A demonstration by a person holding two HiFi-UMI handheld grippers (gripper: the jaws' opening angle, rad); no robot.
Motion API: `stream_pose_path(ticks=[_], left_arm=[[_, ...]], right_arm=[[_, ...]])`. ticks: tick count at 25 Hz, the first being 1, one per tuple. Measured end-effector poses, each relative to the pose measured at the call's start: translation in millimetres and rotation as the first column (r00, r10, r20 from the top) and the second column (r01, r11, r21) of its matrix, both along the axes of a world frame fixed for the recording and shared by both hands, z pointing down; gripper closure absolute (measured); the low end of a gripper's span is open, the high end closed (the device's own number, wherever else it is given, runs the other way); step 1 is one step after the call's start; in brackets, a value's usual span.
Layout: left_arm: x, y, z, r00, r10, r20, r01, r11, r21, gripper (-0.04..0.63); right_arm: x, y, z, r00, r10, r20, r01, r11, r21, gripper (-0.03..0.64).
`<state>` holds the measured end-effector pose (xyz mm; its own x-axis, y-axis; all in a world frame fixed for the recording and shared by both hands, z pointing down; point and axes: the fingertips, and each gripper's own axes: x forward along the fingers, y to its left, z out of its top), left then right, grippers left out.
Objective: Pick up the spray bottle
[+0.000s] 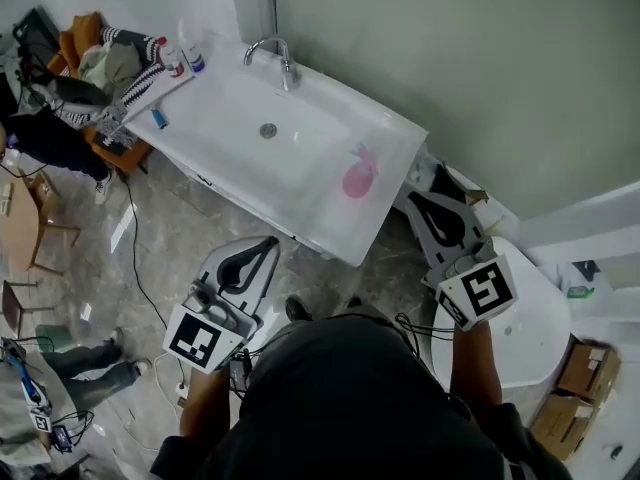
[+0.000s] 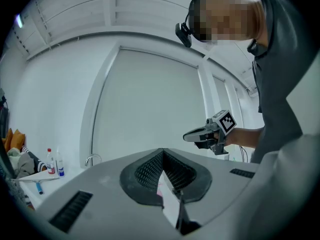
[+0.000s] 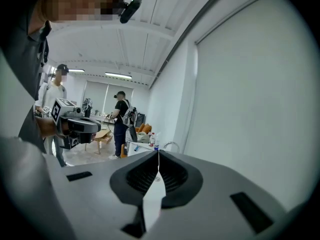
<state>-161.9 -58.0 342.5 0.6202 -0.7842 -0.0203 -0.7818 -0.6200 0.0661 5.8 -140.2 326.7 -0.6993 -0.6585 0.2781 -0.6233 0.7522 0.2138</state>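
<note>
The pink spray bottle (image 1: 357,175) lies on its side at the right end of the white sink counter (image 1: 240,158). My left gripper (image 1: 270,240) hangs in front of the counter's near edge, jaws shut and empty; in the left gripper view its tips (image 2: 163,150) meet. My right gripper (image 1: 413,200) is off the counter's right corner, just right of the bottle and not touching it. In the right gripper view its jaws (image 3: 159,151) are shut with nothing between them. Each gripper shows in the other's view: the right gripper (image 2: 192,135) and the left gripper (image 3: 80,125).
A faucet (image 1: 280,58) stands at the back of the basin, with two small bottles (image 1: 190,53) and a blue item (image 1: 158,118) at the counter's left end. A cluttered chair (image 1: 100,68) is far left, a white rounded fixture (image 1: 530,328) and boxes (image 1: 580,378) at right. People stand behind (image 3: 120,121).
</note>
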Motion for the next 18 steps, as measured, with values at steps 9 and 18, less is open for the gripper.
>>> stream_pose_path(ticks=[9,18], left_arm=[[-15,-11,12,1.0,0.022,-0.018,-0.022,0.999,-0.023,0.594],[-8,-37,15,1.0,-0.025,0.005,0.025,0.999,-0.039,0.594]], right_arm=[[-14,-10,2,0.999,0.013,-0.036,-0.014,1.0,-0.006,0.607],[-22,-49,16,0.999,-0.053,-0.003,0.053,0.998,-0.033,0.607]])
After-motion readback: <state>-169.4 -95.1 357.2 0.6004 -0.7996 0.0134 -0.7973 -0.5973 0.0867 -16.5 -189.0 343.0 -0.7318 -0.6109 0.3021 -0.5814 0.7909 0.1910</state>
